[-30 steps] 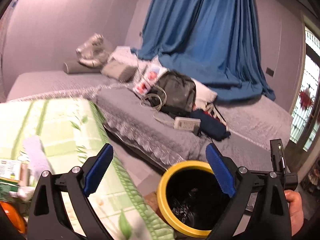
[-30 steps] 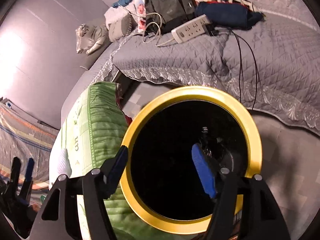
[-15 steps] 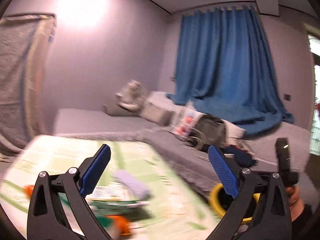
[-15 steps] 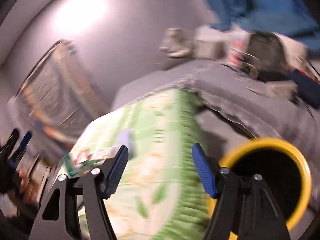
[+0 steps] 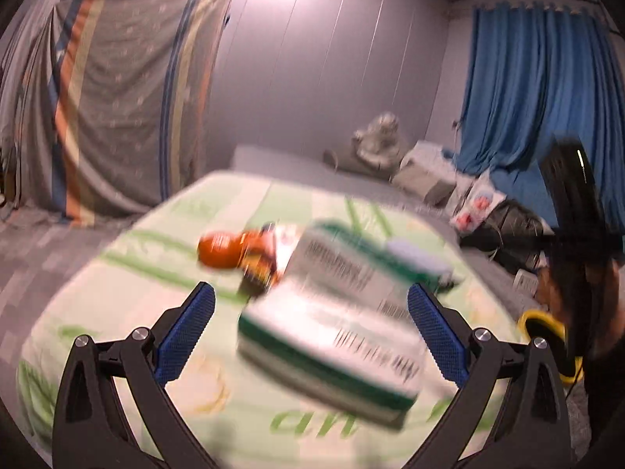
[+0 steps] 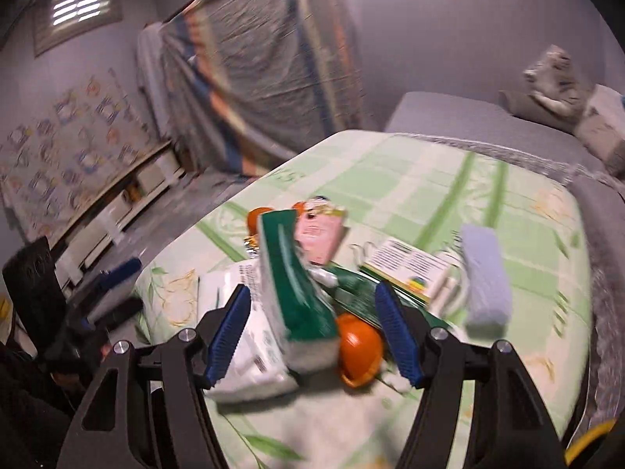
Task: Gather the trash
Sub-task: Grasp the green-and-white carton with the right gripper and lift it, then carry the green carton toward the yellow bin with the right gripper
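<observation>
Both tools have swung away from the yellow bin and now face the pile of trash on the green-patterned tabletop (image 5: pixel 117 285). A second ago the right view looked straight down into the bin's black mouth; now only a sliver of the yellow bin (image 6: pixel 586 435) shows at its lower right edge, and in the left view the bin rim (image 5: pixel 541 322) sits low at the right, beside the tabletop.

The left tool (image 5: pixel 310 336) is spread wide with nothing between its blue pads; a green-and-white carton (image 5: pixel 332 336), blurred, lies on the tabletop just ahead of it. Beyond the carton lie an orange bottle (image 5: pixel 222 252) and a pale lavender block (image 5: pixel 414 254). Farther off are the grey bed (image 5: pixel 297 164) and the blue curtain (image 5: pixel 535 90).

The right tool (image 6: pixel 312 330) is also wide open and holds nothing. Between its pads the same carton (image 6: pixel 293 285) stands tilted on edge, with an orange cap (image 6: pixel 357 346) beside it and a white packet (image 6: pixel 250 336) under the left pad. Behind them are a pink packet (image 6: pixel 316 240), a small printed box (image 6: pixel 406 265) and the lavender block (image 6: pixel 484 281) off to the right.

Only the right view shows the pink packet, the white packet and the quilt hung on the left wall (image 6: pixel 58 136); only the left view shows the curtain and the bags on the bed. Each view catches the other tool at its edge, the right tool (image 5: pixel 574 211) at right in the left view and the left tool (image 6: pixel 97 293) at left in the right view.
</observation>
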Tool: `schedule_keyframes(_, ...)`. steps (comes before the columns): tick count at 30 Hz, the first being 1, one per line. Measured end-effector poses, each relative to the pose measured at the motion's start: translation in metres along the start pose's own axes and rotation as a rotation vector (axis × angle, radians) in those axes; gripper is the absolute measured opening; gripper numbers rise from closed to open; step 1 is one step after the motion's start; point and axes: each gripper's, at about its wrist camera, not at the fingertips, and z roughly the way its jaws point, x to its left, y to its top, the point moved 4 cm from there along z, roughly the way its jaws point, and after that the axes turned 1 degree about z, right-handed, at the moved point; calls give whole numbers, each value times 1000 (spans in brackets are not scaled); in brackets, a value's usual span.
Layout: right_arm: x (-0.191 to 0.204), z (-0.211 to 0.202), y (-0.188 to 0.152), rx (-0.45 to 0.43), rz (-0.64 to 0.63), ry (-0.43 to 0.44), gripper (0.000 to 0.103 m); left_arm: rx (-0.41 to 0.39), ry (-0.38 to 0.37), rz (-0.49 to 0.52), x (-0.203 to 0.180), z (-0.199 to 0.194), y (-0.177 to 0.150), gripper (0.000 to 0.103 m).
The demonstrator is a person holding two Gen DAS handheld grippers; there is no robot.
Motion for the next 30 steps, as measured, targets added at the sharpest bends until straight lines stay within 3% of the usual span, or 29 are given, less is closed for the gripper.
schedule_keyframes(5,21,63,16,158,-79,1,60,79,-28,-15,10,11,-18,95)
schedule_keyframes(11,15,104,10,263,-69,-15,49,113,-58,18,8,13,-35,95)
schedule_keyframes(12,14,108,8,275,-66,-11,46,117,-61,23,8,16,-35,95)
schedule_keyframes(14,15,113,4,280,-70,-14,25,134,-68,39,5,19,-37,95)
schedule_keyframes(15,15,113,4,282,-66,-9,23,138,-69,41,5,20,-38,95)
schedule_keyframes(23,14,93,11,180,-28,-2,18,155,-65,72,-5,21,-38,95)
schedule_keyframes(30,-19,25,33,3,108,56,19,151,-60,114,-19,21,-34,95)
